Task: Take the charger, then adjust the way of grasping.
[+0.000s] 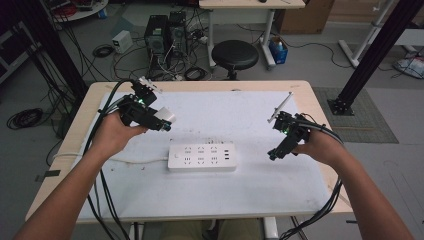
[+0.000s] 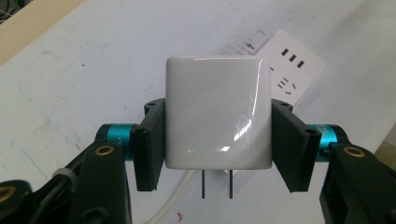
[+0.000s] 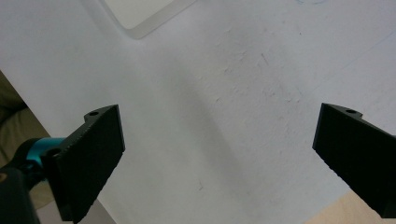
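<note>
I count one white power strip [image 1: 202, 157], one white charger block [image 2: 218, 114], two grippers and one white mat [image 1: 250, 195] covering the wooden table [image 1: 320, 102]. The left gripper [image 2: 218, 140] is closed onto the charger block, one black jaw pressed flat against each side of it, so the opening equals the block's width. In the left gripper view the block's two metal prongs [image 2: 216, 183] project from its lower face toward the camera, and its glossy broad face is turned up at the lens. In the high view I see the left gripper [image 1: 161, 120] holding the block in the air above the mat, up and to the left of the power strip and apart from it. The power strip lies flat near the middle of the mat, its long axis running left to right, socket face up, with its white cord [image 1: 135, 160] leaving the left end. The right gripper [image 3: 218, 149] has its jaws spread wide with nothing between them, only bare mat below; in the high view it hangs to the right of the strip, clear of it.
</note>
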Demonstrator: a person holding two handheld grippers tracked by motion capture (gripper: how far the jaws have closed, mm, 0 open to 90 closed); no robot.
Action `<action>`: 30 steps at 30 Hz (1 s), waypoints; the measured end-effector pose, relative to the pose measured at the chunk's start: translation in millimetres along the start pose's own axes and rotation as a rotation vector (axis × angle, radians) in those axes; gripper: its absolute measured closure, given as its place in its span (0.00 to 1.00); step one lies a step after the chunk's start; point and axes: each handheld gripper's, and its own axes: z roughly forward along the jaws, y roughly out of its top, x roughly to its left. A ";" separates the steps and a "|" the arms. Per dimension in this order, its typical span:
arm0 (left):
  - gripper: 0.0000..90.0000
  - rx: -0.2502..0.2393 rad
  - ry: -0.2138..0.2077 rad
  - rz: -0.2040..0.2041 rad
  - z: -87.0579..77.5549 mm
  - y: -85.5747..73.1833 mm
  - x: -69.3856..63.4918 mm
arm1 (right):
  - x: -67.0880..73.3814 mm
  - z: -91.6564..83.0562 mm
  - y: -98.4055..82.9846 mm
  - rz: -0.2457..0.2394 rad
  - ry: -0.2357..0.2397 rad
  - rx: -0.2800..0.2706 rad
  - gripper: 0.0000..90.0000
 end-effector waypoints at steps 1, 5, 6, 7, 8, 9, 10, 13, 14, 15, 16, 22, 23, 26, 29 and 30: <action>0.47 0.003 -0.003 0.007 -0.2 -0.3 -0.8 | -0.2 0.5 0.9 0.002 -0.002 -0.001 0.02; 0.47 0.004 -0.013 0.032 -2.2 -1.3 -2.8 | 0.0 0.5 1.9 0.012 -0.005 -0.012 0.02; 0.47 0.005 -0.016 0.037 -2.4 -1.4 -3.3 | 0.1 0.6 1.5 0.009 -0.002 -0.020 0.02; 0.47 0.007 -0.016 0.042 -2.5 -1.4 -3.8 | 0.1 0.6 1.5 0.009 -0.002 -0.020 0.02; 0.47 0.009 -0.021 0.050 -2.2 -1.3 -4.1 | 1.4 0.5 1.6 0.025 0.001 -0.019 0.02; 0.47 0.009 -0.024 0.053 -1.7 -1.3 -4.9 | 1.7 0.7 1.7 0.027 0.001 -0.020 0.02; 0.47 0.013 -0.024 0.061 -1.4 -1.0 -5.3 | 2.2 0.7 1.8 0.031 -0.002 -0.022 0.02; 0.47 0.013 -0.037 0.077 0.8 -0.5 -6.0 | 3.8 0.1 2.4 0.043 0.014 -0.039 0.02; 0.47 0.013 -0.043 0.087 1.7 -0.3 -5.4 | 5.6 -0.3 3.0 0.060 0.025 -0.051 0.02; 0.47 0.014 -0.048 0.095 2.8 -0.2 -5.0 | 6.2 -0.9 3.5 0.062 0.033 -0.060 0.02; 0.47 0.015 -0.051 0.101 4.2 -0.3 -4.7 | 7.5 -1.7 4.1 0.070 0.041 -0.069 0.02; 0.47 0.039 -0.098 0.189 18.1 -2.7 -5.7 | 13.3 -2.9 7.7 0.166 0.116 -0.136 0.02; 0.47 0.035 -0.106 0.209 20.5 -3.1 -6.7 | 14.2 -2.0 7.7 0.181 0.141 -0.155 0.02; 0.47 0.023 -0.134 0.277 27.9 -3.7 -12.2 | 18.7 1.2 8.3 0.221 0.216 -0.204 0.02; 0.47 0.013 -0.156 0.337 34.7 -3.2 -20.2 | 25.4 3.8 10.2 0.260 0.280 -0.253 0.02; 0.47 0.009 -0.160 0.351 36.5 -2.9 -23.0 | 27.6 4.9 11.0 0.259 0.308 -0.272 0.02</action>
